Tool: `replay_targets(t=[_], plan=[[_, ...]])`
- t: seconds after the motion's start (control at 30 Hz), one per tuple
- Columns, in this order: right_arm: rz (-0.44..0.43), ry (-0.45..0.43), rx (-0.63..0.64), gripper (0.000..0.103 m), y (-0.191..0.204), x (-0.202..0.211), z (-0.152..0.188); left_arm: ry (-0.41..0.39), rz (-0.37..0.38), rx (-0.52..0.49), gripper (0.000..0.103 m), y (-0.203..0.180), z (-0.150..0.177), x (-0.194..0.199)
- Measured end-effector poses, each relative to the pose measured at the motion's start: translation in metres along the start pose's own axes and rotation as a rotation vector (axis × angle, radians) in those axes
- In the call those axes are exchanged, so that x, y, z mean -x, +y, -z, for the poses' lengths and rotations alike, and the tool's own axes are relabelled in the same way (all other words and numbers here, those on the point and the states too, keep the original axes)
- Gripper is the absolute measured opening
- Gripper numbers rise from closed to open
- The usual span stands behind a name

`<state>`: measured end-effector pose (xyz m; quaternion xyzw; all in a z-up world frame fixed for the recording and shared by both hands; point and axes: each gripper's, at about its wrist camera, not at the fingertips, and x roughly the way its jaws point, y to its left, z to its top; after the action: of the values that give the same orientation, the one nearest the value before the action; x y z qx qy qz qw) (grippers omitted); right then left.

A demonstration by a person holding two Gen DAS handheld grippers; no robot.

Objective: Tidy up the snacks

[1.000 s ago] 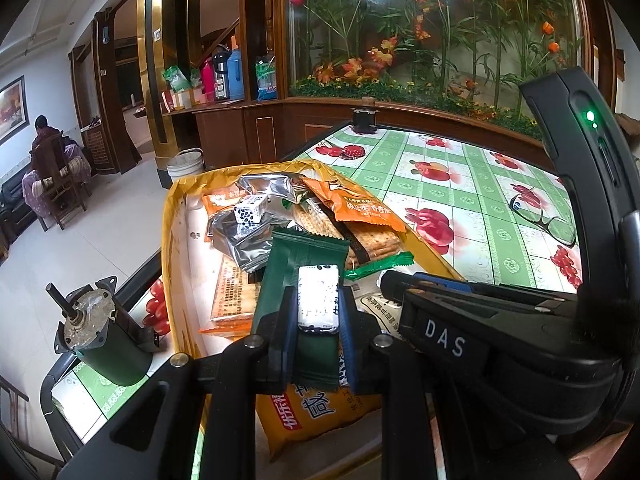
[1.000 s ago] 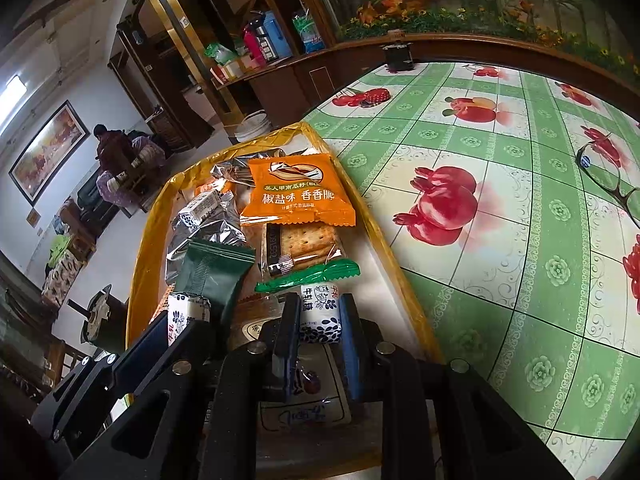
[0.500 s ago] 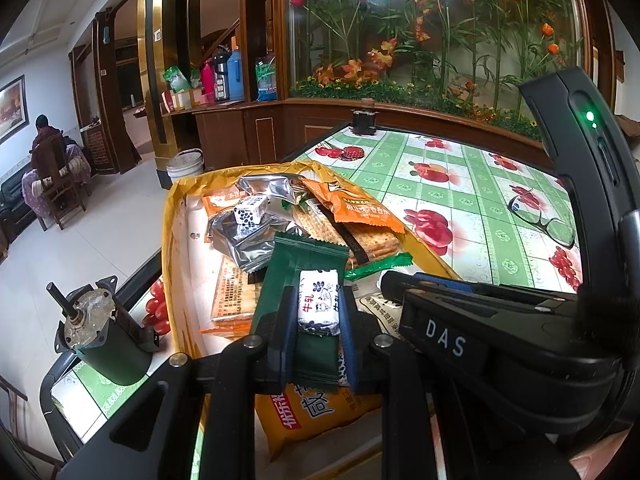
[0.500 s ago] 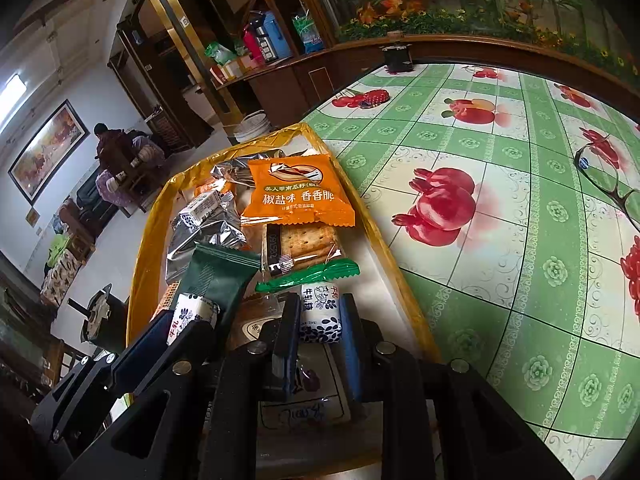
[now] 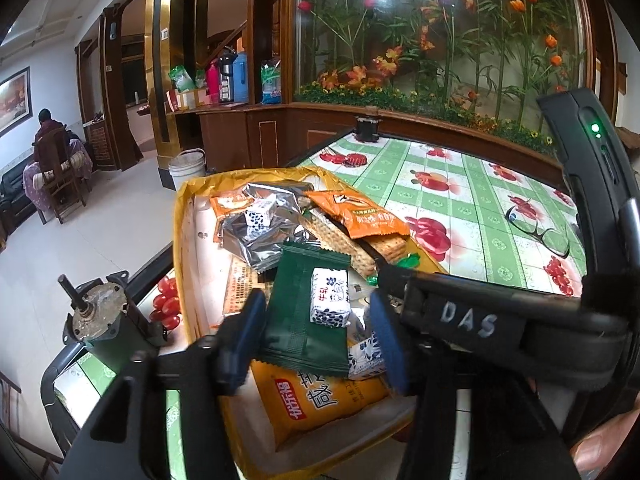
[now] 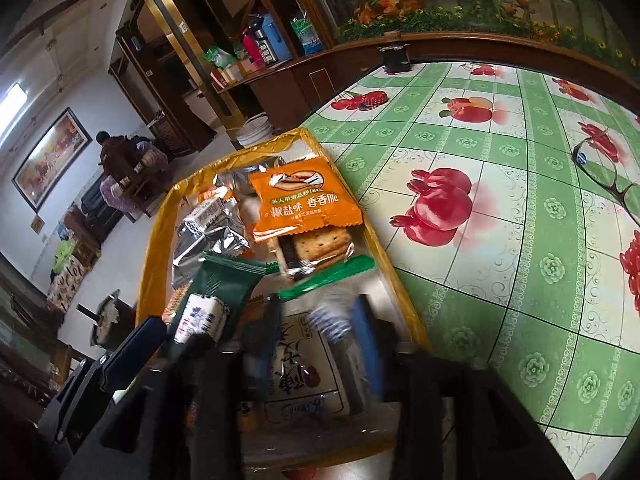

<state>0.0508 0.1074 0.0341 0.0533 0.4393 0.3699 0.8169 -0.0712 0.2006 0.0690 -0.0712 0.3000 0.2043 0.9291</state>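
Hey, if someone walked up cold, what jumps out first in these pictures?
A yellow tray heaped with snack packets sits at the table's left edge, with a bright orange packet lying on top toward the far end. Nearer, a small milk candy rests on a dark green packet between the left tool's open fingers.

Candy (image 5: 329,303) on pouch (image 5: 306,314), in tray (image 5: 182,240); glasses (image 5: 538,232) right, on table (image 5: 460,208)

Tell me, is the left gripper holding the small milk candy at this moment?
No, the left gripper is open, and the milk candy lies loose on the dark green packet.
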Motion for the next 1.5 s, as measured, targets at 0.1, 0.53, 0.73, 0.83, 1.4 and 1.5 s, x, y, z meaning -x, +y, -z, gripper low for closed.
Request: replay_targets(t=[0.1,0.53,0.73,0.83,1.4,1.5], plan=[[-0.011,-0.021,0.001,0.051,-0.001,0.008,-0.002,-0.017,-0.001,-0.015,0.058,-0.003,-0.001,0.009],[0.003,-0.127,0.078,0.075,-0.004,0.084,0.012,-0.178,0.034,0.045,0.103,0.015,0.016,0.084],[0.088,-0.173,0.264,0.090,0.005,0.122,0.072,-0.118,0.053,0.011,0.103,0.015,0.040,0.092],[0.090,-0.172,0.309,0.095,0.004,0.133,0.098,-0.102,0.029,0.004,0.103,0.015,0.050,0.097],[0.105,-0.284,0.255,0.102,-0.022,0.164,0.115,-0.088,-0.053,-0.052,0.103,-0.003,0.041,0.100],[0.120,-0.343,0.272,0.102,-0.016,0.172,0.116,-0.052,-0.052,-0.049,0.103,-0.004,0.039,0.089]])
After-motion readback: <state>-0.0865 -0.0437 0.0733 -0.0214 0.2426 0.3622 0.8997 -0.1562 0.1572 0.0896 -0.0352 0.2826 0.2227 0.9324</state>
